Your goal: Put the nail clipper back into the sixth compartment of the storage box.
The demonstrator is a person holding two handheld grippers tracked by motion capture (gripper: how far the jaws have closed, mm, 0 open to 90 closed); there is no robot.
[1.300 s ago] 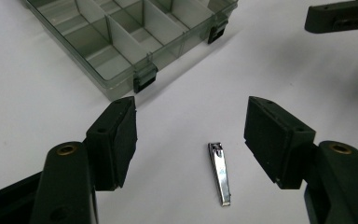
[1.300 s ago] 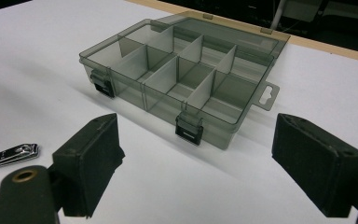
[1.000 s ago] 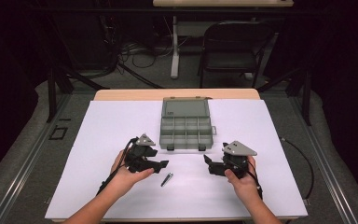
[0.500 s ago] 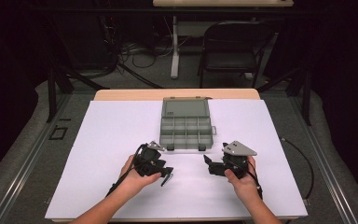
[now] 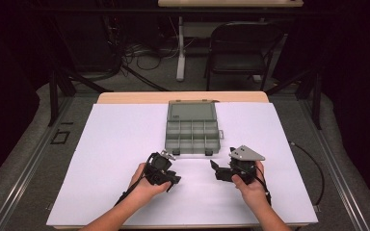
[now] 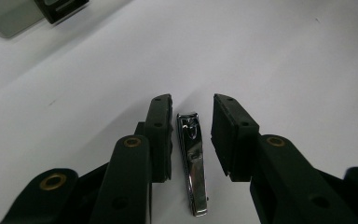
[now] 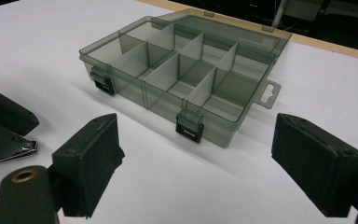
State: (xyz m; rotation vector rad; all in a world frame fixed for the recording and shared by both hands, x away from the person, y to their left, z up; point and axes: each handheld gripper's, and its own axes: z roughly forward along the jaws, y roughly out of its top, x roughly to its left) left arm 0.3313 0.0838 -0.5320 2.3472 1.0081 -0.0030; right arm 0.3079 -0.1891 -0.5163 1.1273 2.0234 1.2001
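Note:
A chrome nail clipper (image 6: 193,163) lies flat on the white table between the two black jaws of my left gripper (image 6: 192,100). The jaws have just been closing and stand a little apart from it, so neither pad presses on it. In the high view the left gripper (image 5: 172,181) is tipped down onto the table left of centre. My right gripper (image 5: 218,171) hovers at the right, open wide with nothing between its jaws (image 7: 200,126). It faces a smoky transparent organizer box (image 7: 186,70) with an open lid and several empty compartments.
The organizer box (image 5: 192,130) stands at the middle of the white table cover (image 5: 115,144), beyond both grippers. In the right gripper view the clipper's end (image 7: 9,151) and the left gripper show at the left edge. A black chair (image 5: 241,48) stands behind the table.
My left gripper has moved right and down over the nail clipper, and its jaws have narrowed around it. The right gripper has stayed where it was.

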